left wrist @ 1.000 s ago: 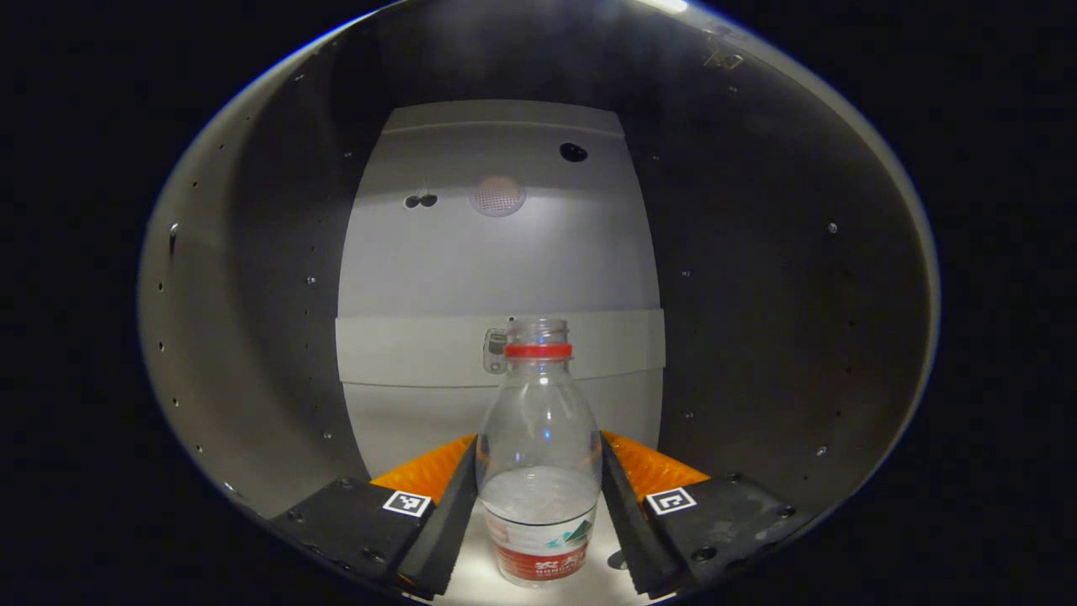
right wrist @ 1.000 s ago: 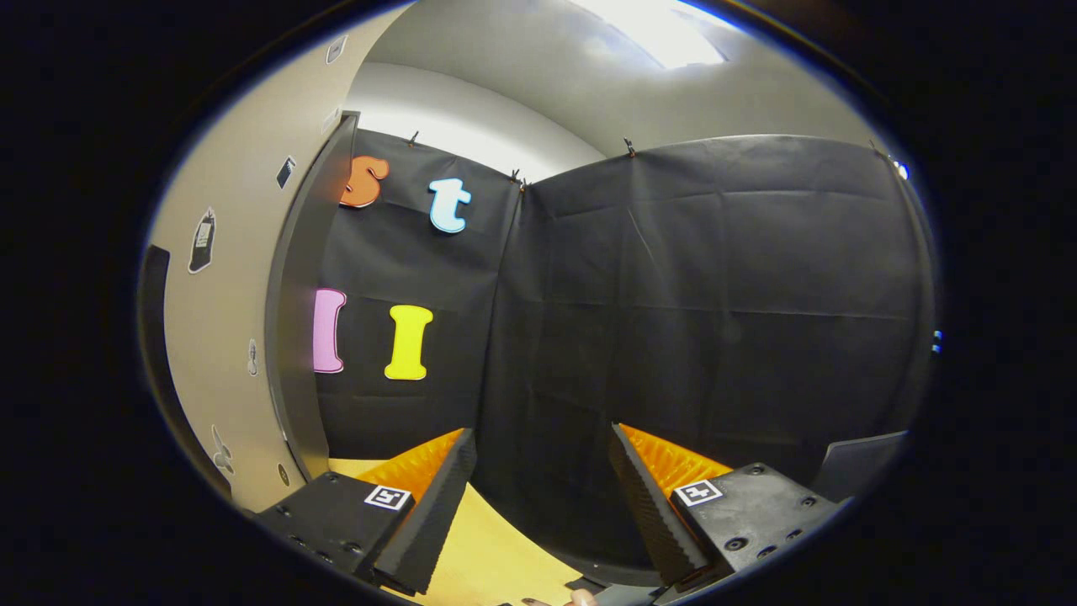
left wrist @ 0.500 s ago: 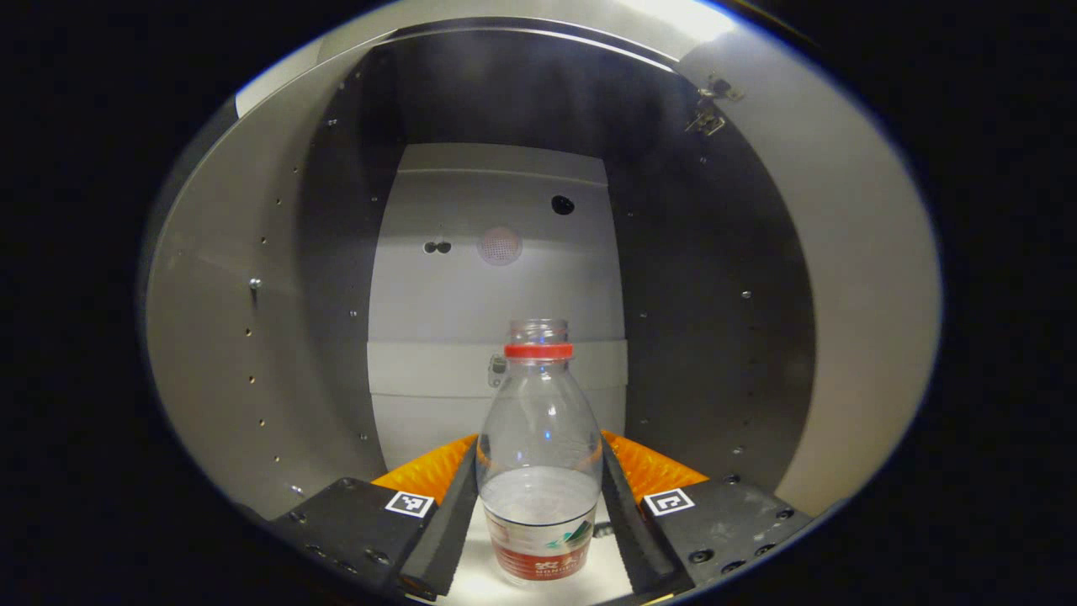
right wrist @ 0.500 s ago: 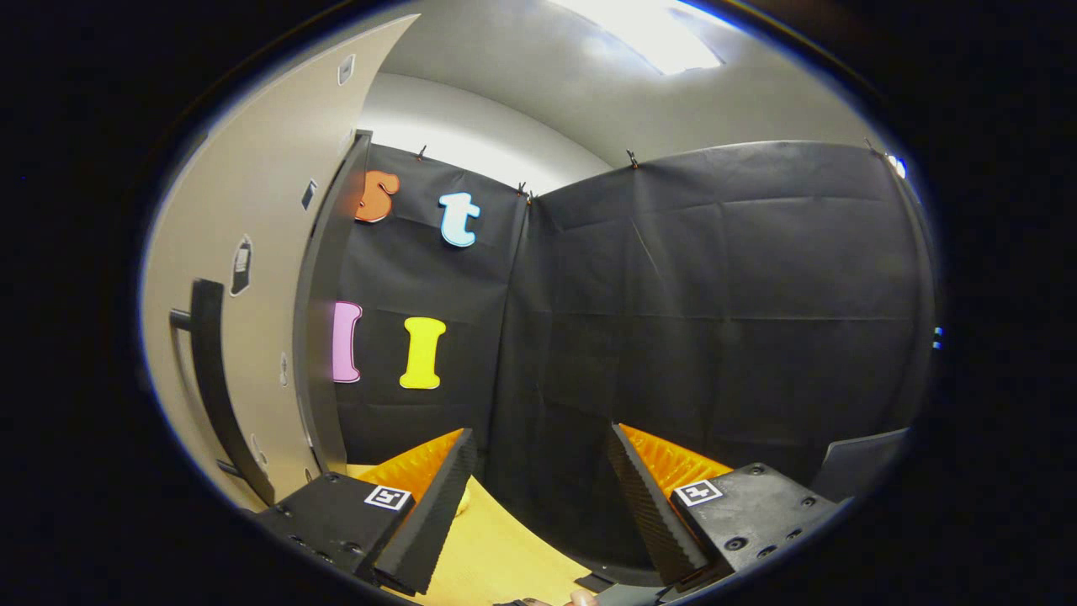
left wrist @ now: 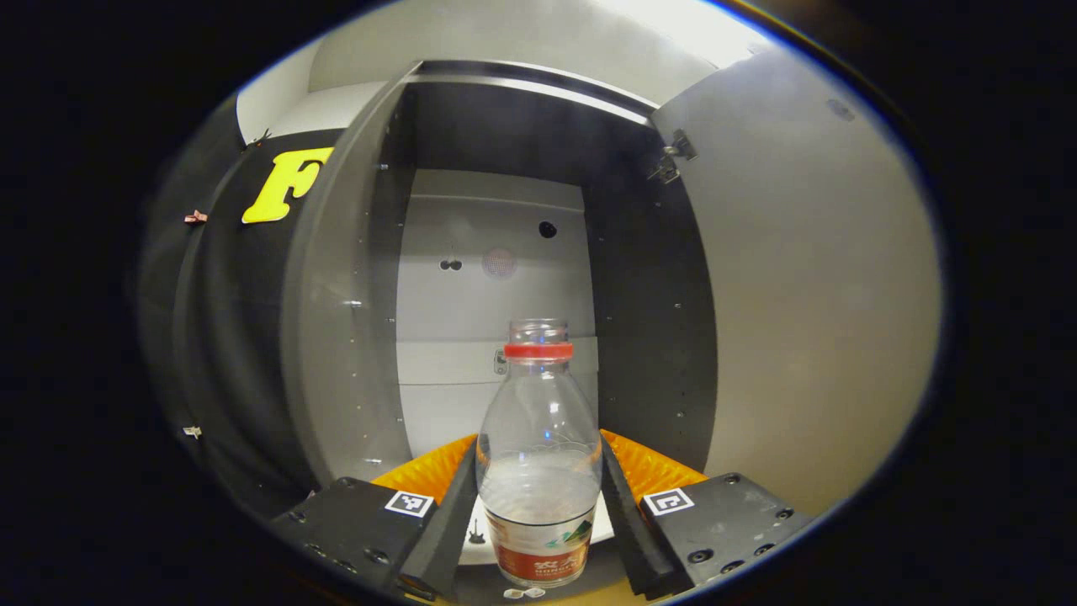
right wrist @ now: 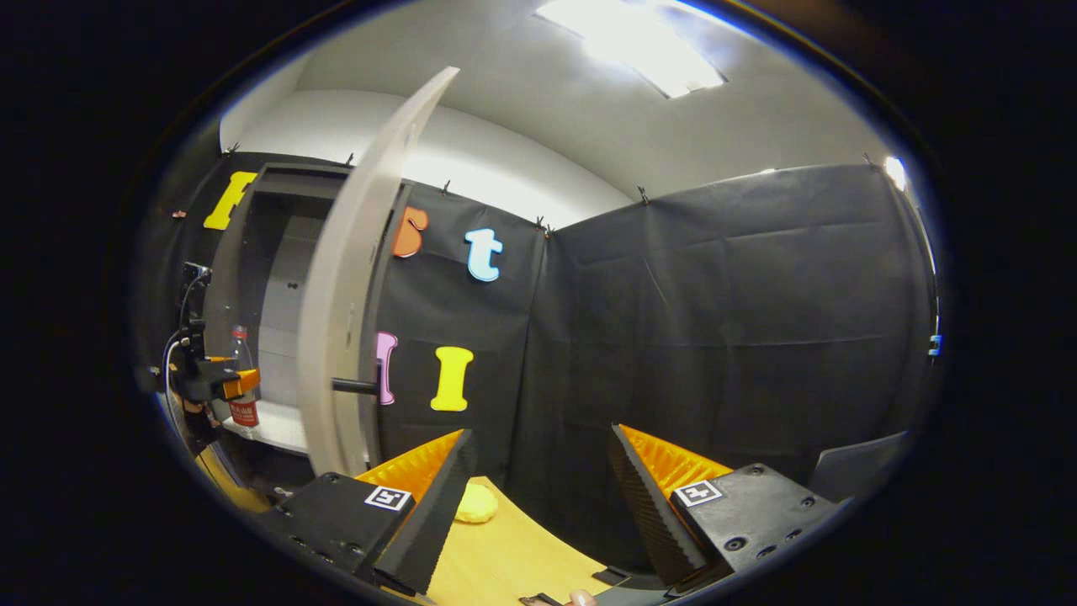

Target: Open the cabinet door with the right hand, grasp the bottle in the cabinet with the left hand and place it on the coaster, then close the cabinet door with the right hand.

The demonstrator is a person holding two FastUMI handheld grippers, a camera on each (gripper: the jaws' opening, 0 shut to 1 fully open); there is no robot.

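Two steps remain: door stands open, left gripper clamps bottle; right gripper spread, empty.

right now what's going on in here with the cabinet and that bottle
A person is working with a gripper in each hand. The left gripper has its jaws shut on the bottle, holding it upright at the mouth of the cabinet. The cabinet door stands open. The right gripper is open, holding nothing, above the yellow table.
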